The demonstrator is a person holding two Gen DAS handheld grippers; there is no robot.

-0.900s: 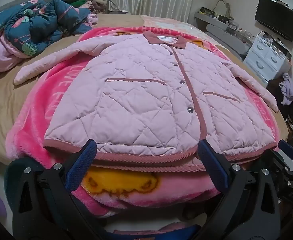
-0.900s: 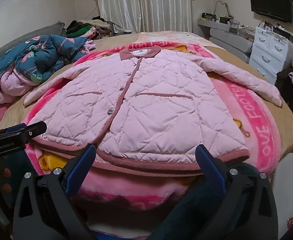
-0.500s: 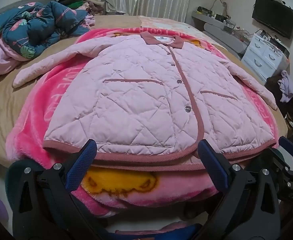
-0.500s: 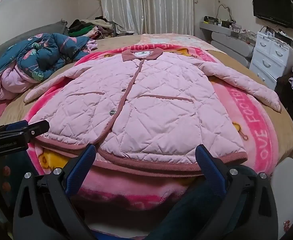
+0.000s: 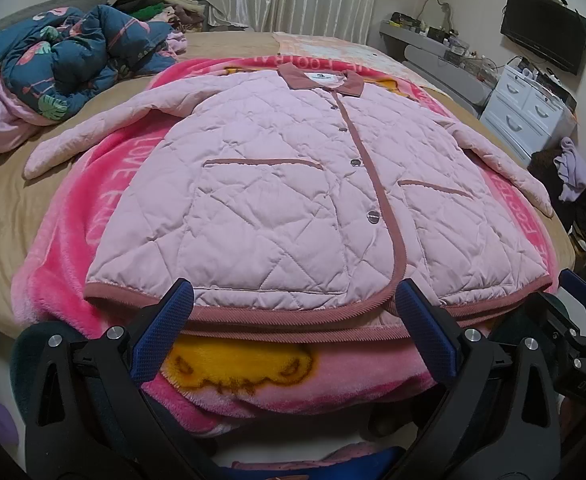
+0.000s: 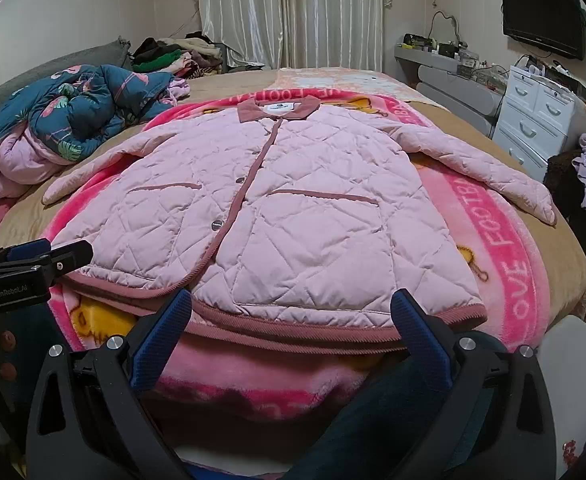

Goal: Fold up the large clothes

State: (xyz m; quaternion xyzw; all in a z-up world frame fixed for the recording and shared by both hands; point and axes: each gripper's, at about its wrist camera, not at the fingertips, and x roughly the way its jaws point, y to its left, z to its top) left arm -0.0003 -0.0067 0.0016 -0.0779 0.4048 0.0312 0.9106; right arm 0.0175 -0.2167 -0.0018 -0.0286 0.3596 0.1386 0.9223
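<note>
The left gripper (image 5: 293, 312) is spread wide, its two blue-padded fingers (image 5: 165, 336) pinching nothing; the hem of the one pink quilted jacket (image 5: 293, 200) lies just beyond and between the tips. The right gripper (image 6: 291, 314) is likewise spread wide and empty, hovering at the same hem, and in the left wrist view its dark frame shows at the right edge, just beside the left one.

Ahead of both grippers the jacket lies flat, front up and buttoned, with its collar (image 6: 279, 108) at the far end. It has two sleeves, one stretched out to each side, and two pockets edged in darker pink, one on each side of the button band. Four snap buttons (image 5: 372, 217) can be counted down that band in the left wrist view.

Under the jacket is one bright pink blanket (image 5: 93, 216) with white lettering and a yellow cartoon figure, spread on the single bed (image 6: 473, 128).

Far to the left sits one crumpled blue flamingo-print quilt (image 5: 65, 60). Beyond it, one heap of clothes (image 6: 173, 54). Far to the right stands one white drawer chest (image 6: 541, 120), and above it one dark television (image 5: 543, 28) on the wall. Straight ahead hang pale curtains (image 6: 293, 12).
</note>
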